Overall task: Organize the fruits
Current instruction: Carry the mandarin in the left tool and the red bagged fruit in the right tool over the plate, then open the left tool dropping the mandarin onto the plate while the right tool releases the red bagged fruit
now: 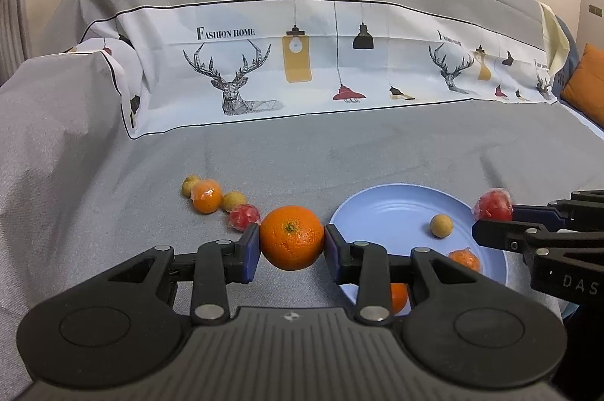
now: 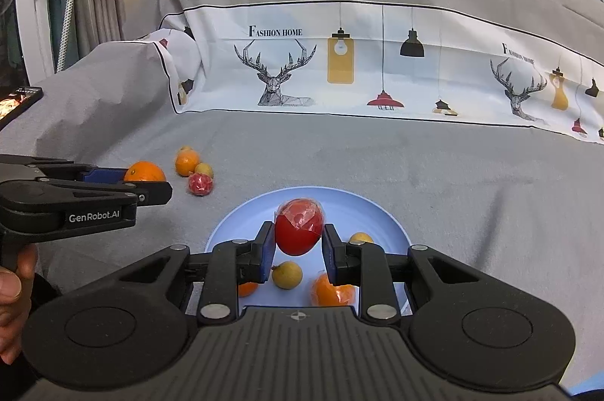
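My left gripper (image 1: pixel 291 247) is shut on a large orange (image 1: pixel 291 237), held just left of the blue plate (image 1: pixel 381 208). My right gripper (image 2: pixel 298 244) is shut on a red plastic-wrapped fruit (image 2: pixel 299 226) above the plate (image 2: pixel 377 216); it also shows in the left wrist view (image 1: pixel 493 205). In the plate lie a small yellow-brown fruit (image 1: pixel 441 225), a wrapped orange (image 1: pixel 465 258) and another orange (image 1: pixel 399 297) partly hidden. On the grey cloth lie a wrapped orange (image 1: pixel 206 198), two small yellow-brown fruits (image 1: pixel 234 201) and a wrapped red fruit (image 1: pixel 244 217).
The grey cloth (image 1: pixel 377 144) covers a sofa seat, with a printed white band (image 1: pixel 302 69) on the backrest. A phone (image 2: pixel 17 103) lies on the left armrest. An orange cushion (image 1: pixel 585 84) sits at the far right.
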